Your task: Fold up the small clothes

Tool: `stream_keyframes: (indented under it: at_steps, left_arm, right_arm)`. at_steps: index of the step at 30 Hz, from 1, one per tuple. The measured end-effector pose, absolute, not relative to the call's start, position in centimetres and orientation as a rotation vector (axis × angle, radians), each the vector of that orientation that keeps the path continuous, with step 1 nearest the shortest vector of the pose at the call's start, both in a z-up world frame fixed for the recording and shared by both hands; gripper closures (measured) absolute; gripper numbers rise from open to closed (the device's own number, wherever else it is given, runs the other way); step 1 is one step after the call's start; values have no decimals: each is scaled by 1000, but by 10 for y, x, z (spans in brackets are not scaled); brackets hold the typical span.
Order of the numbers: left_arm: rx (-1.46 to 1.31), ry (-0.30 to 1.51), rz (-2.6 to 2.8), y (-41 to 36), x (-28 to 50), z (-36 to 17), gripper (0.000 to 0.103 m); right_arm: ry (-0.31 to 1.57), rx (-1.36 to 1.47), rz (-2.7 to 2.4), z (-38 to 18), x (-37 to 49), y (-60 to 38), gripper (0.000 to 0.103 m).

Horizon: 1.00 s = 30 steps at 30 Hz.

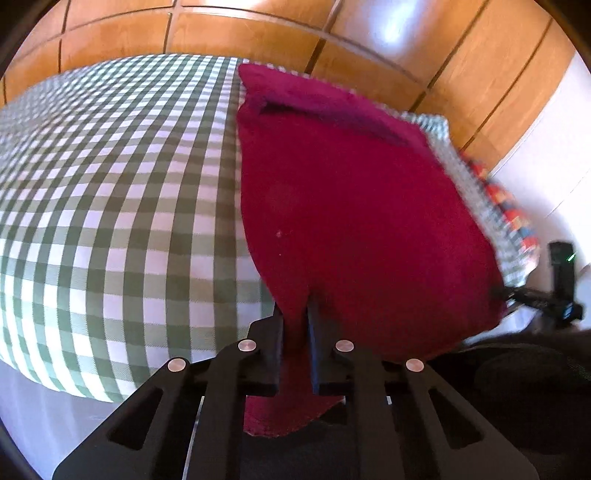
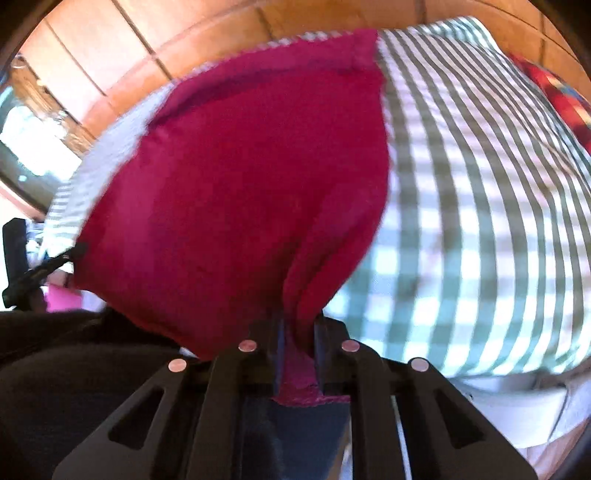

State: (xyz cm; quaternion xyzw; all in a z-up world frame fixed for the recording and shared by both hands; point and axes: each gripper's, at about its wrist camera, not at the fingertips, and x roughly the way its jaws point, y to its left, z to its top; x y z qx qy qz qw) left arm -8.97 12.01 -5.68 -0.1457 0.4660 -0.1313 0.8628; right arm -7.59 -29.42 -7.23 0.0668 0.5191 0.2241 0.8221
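A dark red cloth (image 1: 351,206) lies on a table under a green-and-white checked tablecloth (image 1: 110,192). Its far end is folded back on itself. My left gripper (image 1: 295,317) is shut on the cloth's near edge, and a flap of red hem hangs below the jaws. In the right wrist view the same red cloth (image 2: 240,184) spreads away from my right gripper (image 2: 299,328), which is shut on its near edge, with the hem bunched between the fingers. The right gripper (image 1: 532,295) also shows at the cloth's right corner in the left wrist view.
Orange floor tiles (image 1: 258,33) lie beyond the checked table (image 2: 480,221). A red patterned fabric (image 2: 561,96) sits at the table's far right. Something pink (image 2: 62,299) and the other gripper (image 2: 40,273) show at the left.
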Motion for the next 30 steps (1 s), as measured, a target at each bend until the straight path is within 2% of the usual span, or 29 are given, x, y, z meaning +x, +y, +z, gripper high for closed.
stream_keyframes:
  at_steps: [9,17,18,20,21,22,23,24,27,30]
  left_arm:
    - [-527,824,-400,137,-54,-8,94]
    - [-596,816,-296,139,45,5,94]
    - [-603,827,-280,141,56,3,94]
    - [-645,865,-214,148,79,-3,75]
    - [-664,865,-202,153,81,-6,68]
    - [-688,842,-182,161,81,-6,54]
    - [-696,823,-173,166,80,-6,45]
    - [-699,794,-159,174,76,-5,43]
    - [-674,791,-121,190,63,-14,43]
    - [-577,836,-156,181,49,-30,43]
  right_arm:
    - [916,309,549,-14,-21,-294,91]
    - [907,397,392,-23,64,-311,91]
    - [913,412,382,-26,71,-314,87]
    - [921,442,360,-30,89,-316,73]
    - [911,455,348,-29,92,-319,47]
    - [898,467,345,-27,90,-321,34]
    - [879,479,351,-25,86,-326,32]
    - [866,480,363,-23,81,-330,32]
    - [859,456,351,-26,64,-338,24]
    - [906,395,339,-44,48,-335,24]
